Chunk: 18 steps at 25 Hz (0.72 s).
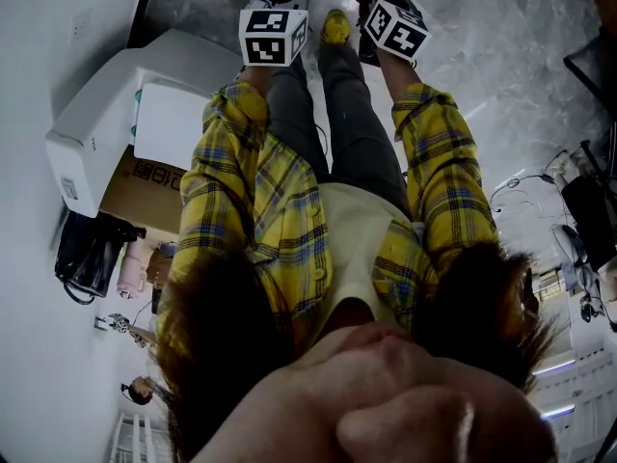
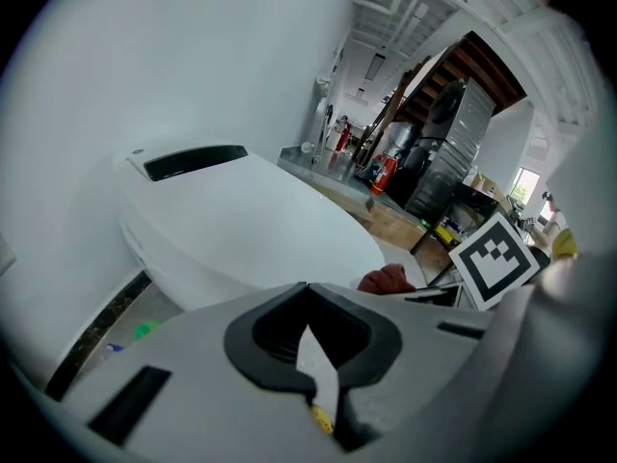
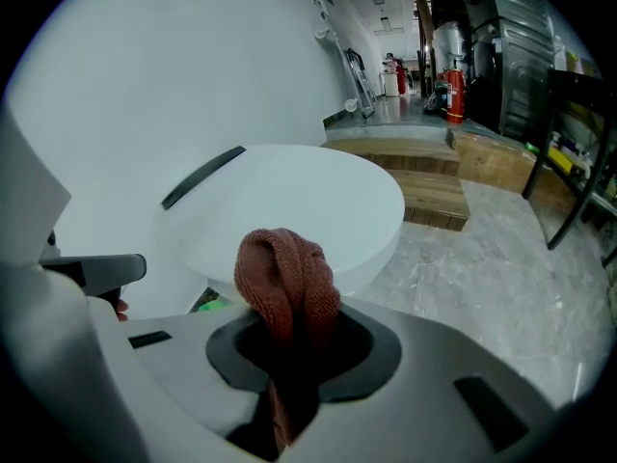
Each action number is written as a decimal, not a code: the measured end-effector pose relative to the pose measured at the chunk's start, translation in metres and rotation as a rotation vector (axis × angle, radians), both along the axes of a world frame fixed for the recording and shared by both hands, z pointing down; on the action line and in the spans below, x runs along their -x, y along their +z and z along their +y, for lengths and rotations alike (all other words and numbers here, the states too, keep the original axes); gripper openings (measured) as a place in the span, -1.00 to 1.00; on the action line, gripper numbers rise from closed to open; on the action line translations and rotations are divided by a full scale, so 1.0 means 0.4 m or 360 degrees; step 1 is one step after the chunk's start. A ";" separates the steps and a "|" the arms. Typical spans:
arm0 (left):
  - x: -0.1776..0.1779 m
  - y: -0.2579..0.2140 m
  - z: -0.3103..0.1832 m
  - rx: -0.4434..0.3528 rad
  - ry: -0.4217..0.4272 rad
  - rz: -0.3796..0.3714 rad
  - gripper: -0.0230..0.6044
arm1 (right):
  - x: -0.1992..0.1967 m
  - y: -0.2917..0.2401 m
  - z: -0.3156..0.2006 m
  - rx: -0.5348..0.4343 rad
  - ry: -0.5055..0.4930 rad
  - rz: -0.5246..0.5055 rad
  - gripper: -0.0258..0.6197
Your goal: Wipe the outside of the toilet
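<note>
Toilet, white, glossy, lid closed (image 3: 299,201): was set against a white wall (image 3: 174,66) on a grey marbled floor (image 3: 482,278). It was seen ahead of both grippers, and at the person's left in the head view.

Left gripper, grey body with black pads (image 2: 310,340): the jaws were drawn almost together. Only a thin sliver of floor was shown between them, and nothing was gripped.

Right gripper, same make (image 3: 289,336): the jaws were clamped on the cloth.

Cloth, reddish-brown ribbed knit, folded (image 3: 287,283): was pinched at its lower part, with the bunched top raised past the jaws toward the toilet.
</note>
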<state>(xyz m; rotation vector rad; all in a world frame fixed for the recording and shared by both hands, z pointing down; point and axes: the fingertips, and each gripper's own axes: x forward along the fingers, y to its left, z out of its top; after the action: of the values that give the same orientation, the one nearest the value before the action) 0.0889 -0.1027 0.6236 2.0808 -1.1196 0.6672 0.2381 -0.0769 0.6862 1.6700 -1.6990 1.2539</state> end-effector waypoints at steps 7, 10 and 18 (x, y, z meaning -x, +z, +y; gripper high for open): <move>0.048 -0.014 0.016 0.0025 -0.0070 0.0103 -0.90 | 0.075 -0.059 0.033 -0.0102 -0.0126 -0.0092 -0.66; 0.106 -0.008 0.014 0.0035 -0.0075 0.0059 -0.90 | 0.151 -0.074 0.037 -0.0099 -0.0130 -0.0183 -0.67; 0.351 0.012 -0.037 0.0044 -0.0255 -0.0028 -0.90 | 0.449 -0.074 0.008 -0.0058 -0.0283 -0.0324 -0.67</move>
<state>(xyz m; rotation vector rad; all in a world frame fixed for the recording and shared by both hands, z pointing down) -0.0514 -0.1176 0.6285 1.9411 -1.2645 0.6209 0.0583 -0.0739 0.6566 1.4140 -1.9531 1.3513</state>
